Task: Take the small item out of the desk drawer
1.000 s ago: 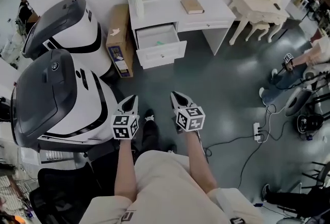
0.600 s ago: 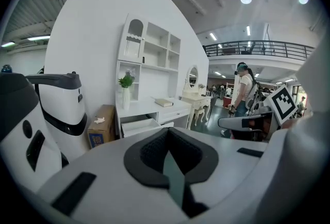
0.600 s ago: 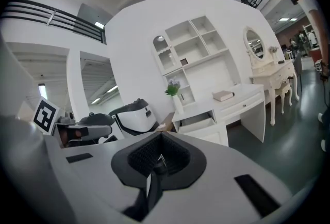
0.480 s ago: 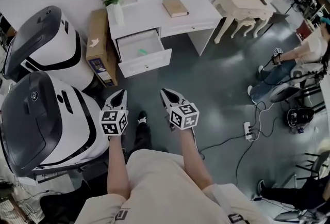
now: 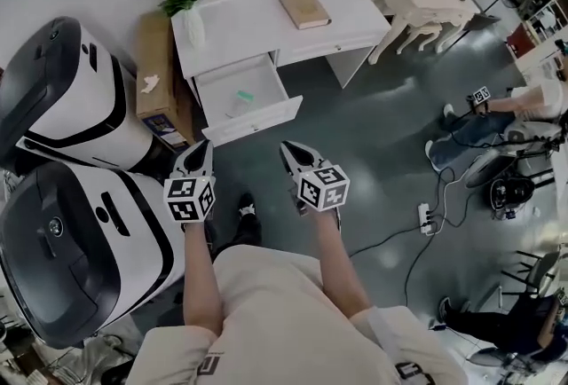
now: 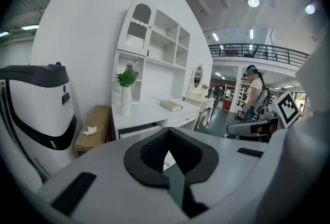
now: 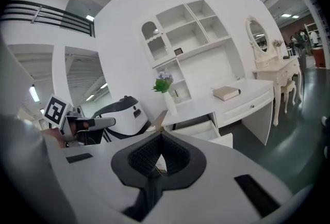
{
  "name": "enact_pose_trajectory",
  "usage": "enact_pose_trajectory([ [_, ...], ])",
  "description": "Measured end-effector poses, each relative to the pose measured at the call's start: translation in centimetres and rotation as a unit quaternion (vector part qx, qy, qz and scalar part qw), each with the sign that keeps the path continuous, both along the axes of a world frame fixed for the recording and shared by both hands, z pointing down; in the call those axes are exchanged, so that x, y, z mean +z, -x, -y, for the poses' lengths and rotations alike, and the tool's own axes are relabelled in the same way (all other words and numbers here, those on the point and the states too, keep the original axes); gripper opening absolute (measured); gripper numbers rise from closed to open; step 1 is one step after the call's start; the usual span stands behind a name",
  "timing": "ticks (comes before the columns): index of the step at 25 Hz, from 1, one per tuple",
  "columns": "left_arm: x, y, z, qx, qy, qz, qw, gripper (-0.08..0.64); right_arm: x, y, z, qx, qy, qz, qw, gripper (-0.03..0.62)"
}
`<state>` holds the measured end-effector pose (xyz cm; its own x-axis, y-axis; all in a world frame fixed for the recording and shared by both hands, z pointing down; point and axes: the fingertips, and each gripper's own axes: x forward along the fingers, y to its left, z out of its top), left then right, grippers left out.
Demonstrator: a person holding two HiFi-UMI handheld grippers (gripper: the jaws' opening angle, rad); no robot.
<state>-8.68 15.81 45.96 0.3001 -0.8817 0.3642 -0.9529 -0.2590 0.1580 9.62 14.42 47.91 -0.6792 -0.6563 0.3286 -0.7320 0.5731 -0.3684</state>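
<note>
Closer to the counter (image 5: 266,24) now: left tool (image 5: 202,145) and right tool (image 5: 286,147), both clenched, empty. Small green item (image 5: 243,97) lies in open drawer (image 5: 257,119), at their 12 o'clock.

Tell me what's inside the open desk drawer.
One small green item lies on the drawer's white floor; nothing else shows. The drawer's rear, under the desk, is covered.

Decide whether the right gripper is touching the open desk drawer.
Apart. The head view shows a strip of bare dark floor between the tip of the right gripper and the front panel of the open drawer.
</note>
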Motion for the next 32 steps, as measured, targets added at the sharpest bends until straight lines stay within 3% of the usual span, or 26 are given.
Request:
enact_pose_trajectory([
  [7,0.8,5.1,6.6,-0.001,0.007,0.010,0.9999,0.017,0.6,4.7,6.0,-0.007,0.017,-0.020,1.000,0.025],
  [14,2.3,9.3,10.7,-0.010,0.016,-0.025,0.9995,0.017,1.9,8.3,9.6,-0.008,0.032,-0.042,0.999,0.025],
  [20,3.8,10.5,12.2,-0.011,0.030,-0.040,0.9987,0.017,3.2,8.8,11.1,0.003,0.047,-0.051,0.998,0.025],
  [32,5.6,12.8,15.5,-0.033,0.047,-0.025,0.9980,0.017,6.2,11.2,15.9,-0.007,0.062,-0.037,0.997,0.025],
])
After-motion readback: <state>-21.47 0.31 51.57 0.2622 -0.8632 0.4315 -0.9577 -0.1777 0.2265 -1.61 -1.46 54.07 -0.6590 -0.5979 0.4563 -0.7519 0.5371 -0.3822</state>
